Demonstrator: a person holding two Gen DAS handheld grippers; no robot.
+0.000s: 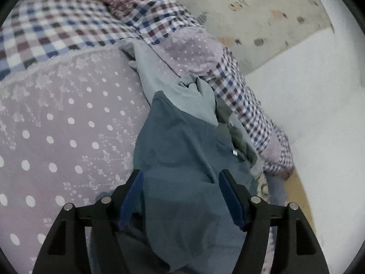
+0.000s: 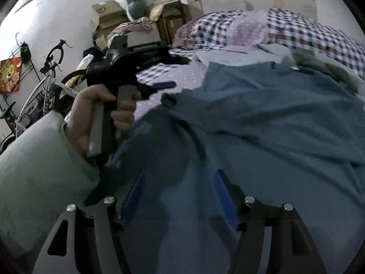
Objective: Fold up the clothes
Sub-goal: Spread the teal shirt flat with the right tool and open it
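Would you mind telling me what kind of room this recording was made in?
Most likely a lived-in bedroom: a blue garment lies on a bed with a polka-dot sheet and checked quilt, with cardboard boxes and a bicycle against the wall.

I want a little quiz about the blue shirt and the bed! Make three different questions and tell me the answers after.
1. True or false: the left tool is open, with the blue shirt between its fingers.
2. What pattern is on the purple bedspread? A stripes, B white dots, C stars.
3. Fill in: in the right wrist view, a hand holds the other tool's ____.

Key: 1 true. 2 B. 3 handle.
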